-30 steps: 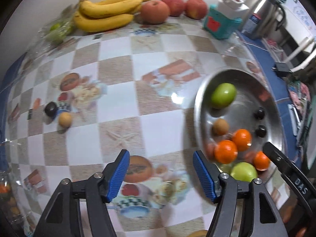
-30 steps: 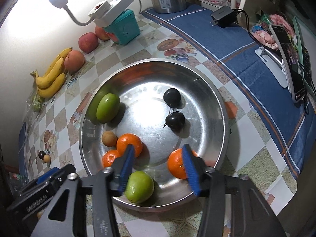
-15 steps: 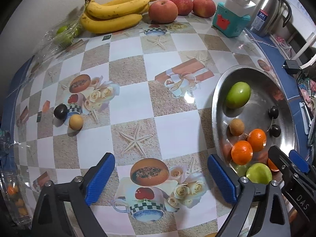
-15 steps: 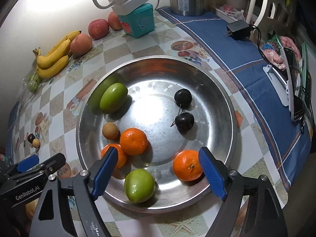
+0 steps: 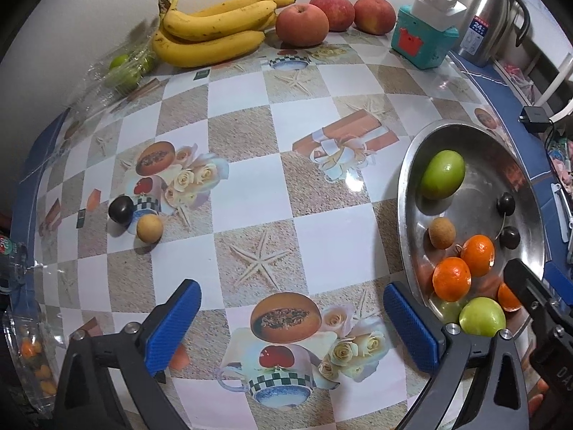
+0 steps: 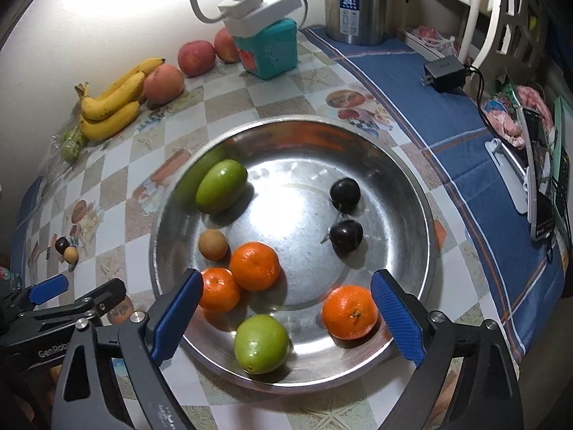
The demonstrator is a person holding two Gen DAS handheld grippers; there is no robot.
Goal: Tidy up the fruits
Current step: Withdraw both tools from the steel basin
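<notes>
A steel bowl (image 6: pixel 424 215) (image 5: pixel 406 193) holds two green fruits (image 6: pixel 222 186), three oranges (image 6: pixel 254 266), a small brown fruit (image 6: pixel 213 244) and two dark plums (image 6: pixel 345 236). My right gripper (image 6: pixel 286 286) hangs over the bowl's near side, its jaws opening, pressing on nothing. My left gripper (image 5: pixel 290 304) hovers over the patterned tablecloth left of the bowl, its jaws opening with nothing between them. A dark plum (image 5: pixel 121 210) and a tan round fruit (image 5: pixel 149 228) lie together at the table's left. Bananas (image 5: pixel 215 32) and apples (image 5: pixel 302 25) line the wall.
A clear bag with green fruit (image 5: pixel 125 68) lies left of the bananas. A teal box (image 6: pixel 270 50) bearing a power strip and a steel kettle (image 6: pixel 354 3) stand at the back. A charger (image 6: pixel 444 71) and a phone (image 6: pixel 540 179) rest on the blue cloth at right.
Both grippers' jaws have spread much wider. The right gripper has rolled a little over the bowl. No fruit has moved.
</notes>
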